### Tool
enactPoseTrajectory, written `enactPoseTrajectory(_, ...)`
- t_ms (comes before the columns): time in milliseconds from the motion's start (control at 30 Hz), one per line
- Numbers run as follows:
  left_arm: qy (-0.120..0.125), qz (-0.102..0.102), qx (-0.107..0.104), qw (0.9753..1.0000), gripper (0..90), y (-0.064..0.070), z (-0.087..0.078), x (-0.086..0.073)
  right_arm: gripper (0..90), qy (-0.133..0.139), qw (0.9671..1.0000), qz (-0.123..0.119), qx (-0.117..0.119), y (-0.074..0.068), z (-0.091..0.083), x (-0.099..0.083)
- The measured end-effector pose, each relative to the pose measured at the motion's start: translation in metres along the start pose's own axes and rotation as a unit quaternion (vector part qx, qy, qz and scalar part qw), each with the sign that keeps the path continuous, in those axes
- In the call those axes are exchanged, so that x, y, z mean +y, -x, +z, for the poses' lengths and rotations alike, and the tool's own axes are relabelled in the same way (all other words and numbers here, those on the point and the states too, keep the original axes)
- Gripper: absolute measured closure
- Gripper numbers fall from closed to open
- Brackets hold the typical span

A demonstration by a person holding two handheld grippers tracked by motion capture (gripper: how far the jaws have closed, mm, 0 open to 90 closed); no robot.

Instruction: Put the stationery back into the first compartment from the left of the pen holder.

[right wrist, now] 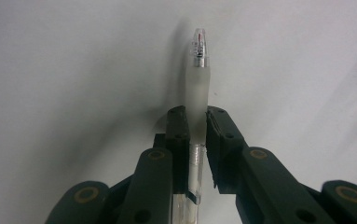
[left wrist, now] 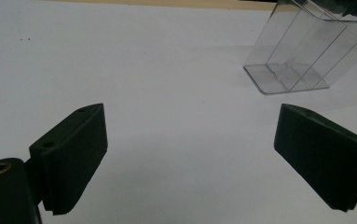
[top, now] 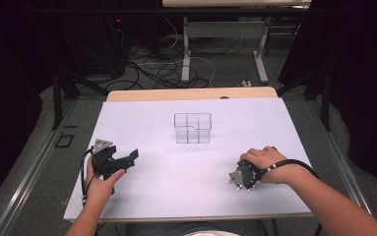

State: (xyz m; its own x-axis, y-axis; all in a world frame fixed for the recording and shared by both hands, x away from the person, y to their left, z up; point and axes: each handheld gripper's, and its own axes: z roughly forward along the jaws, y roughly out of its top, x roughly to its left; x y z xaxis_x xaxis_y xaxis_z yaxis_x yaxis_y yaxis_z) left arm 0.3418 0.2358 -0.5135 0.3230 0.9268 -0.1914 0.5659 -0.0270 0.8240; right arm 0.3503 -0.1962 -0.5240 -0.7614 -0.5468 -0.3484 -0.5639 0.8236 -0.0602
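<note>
My right gripper (right wrist: 196,135) pinches a pen (right wrist: 197,88) mid-barrel, near the bench's (top: 141,196) right edge. Light, stiff, slick plastic; I judge the frosted grip best. Left gripper (left wrist: 190,154) jaws spread, empty.

A white sheet (top: 141,196) covers most of the middle of the frame, with a strip of wooden tabletop (top: 151,94) showing along its far edge. Above that, at upper centre, black and white cables (top: 161,69) tangle on the grey floor around the pale legs (top: 186,54) of another desk (its top touches the upper edge). A small red light (top: 119,20) glows at upper left. A metal rail (top: 28,177) runs along the lower left.
</note>
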Motion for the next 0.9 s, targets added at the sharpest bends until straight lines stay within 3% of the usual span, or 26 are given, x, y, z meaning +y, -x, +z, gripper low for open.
enactPoseTrajectory(100,0.000,0.000,0.000,1.0000,9.6,0.000,0.000,0.000,79.5,0.001,0.9999,0.008,-0.015,0.001,-0.001,0.000)
enactPoseTrajectory(133,0.000,0.000,0.000,1.0000,9.7,0.000,0.000,0.000,79.5,0.008,0.9991,0.019,-0.038,0.002,-0.002,0.001)
enactPoseTrajectory(233,-0.001,0.000,0.000,1.0000,9.7,0.000,0.000,0.000,79.5,0.001,0.9986,0.029,-0.043,0.004,-0.004,0.001)
enactPoseTrajectory(267,-0.001,0.000,0.000,1.0000,9.7,0.000,0.000,0.000,79.5,0.010,0.9971,0.037,-0.066,0.003,-0.003,0.001)
enactPoseTrajectory(367,-0.001,0.001,0.000,1.0000,9.7,0.000,0.000,0.000,79.5,0.013,0.9952,0.066,-0.070,0.008,-0.007,0.002)
enactPoseTrajectory(400,-0.001,0.001,0.000,1.0000,9.7,0.000,0.000,0.000,79.5,0.013,0.9952,0.066,-0.070,0.008,-0.007,0.002)
enactPoseTrajectory(533,-0.001,0.001,0.000,1.0000,9.7,0.000,0.000,0.000,79.5,0.022,0.9913,0.084,-0.099,0.013,-0.012,0.003)
enactPoseTrajectory(567,-0.001,0.001,0.000,1.0000,9.7,0.000,0.000,0.000,79.5,0.030,0.9876,0.100,-0.118,0.014,-0.012,0.004)
enactPoseTrajectory(600,-0.001,0.001,0.000,1.0000,9.7,0.000,0.000,0.000,79.5,0.030,0.9876,0.100,-0.118,0.014,-0.012,0.004)
enactPoseTrajectory(733,0.000,0.001,0.000,1.0000,9.7,0.000,0.000,0.000,79.5,0.037,0.9815,0.113,-0.150,0.021,-0.015,0.006)
enactPoseTrajectory(800,-0.001,0.001,0.000,1.0000,9.7,0.000,0.000,0.000,79.5,0.048,0.9736,0.132,-0.181,0.026,-0.017,0.007)
enactPoseTrajectory(867,-0.001,0.001,0.000,1.0000,9.7,-0.001,0.000,0.000,79.5,0.049,0.9731,0.124,-0.188,0.030,-0.019,0.007)
enactPoseTrajectory(900,-0.001,0.001,0.000,1.0000,9.7,-0.001,0.000,0.000,79.5,0.048,0.9694,0.136,-0.199,0.030,-0.020,0.008)
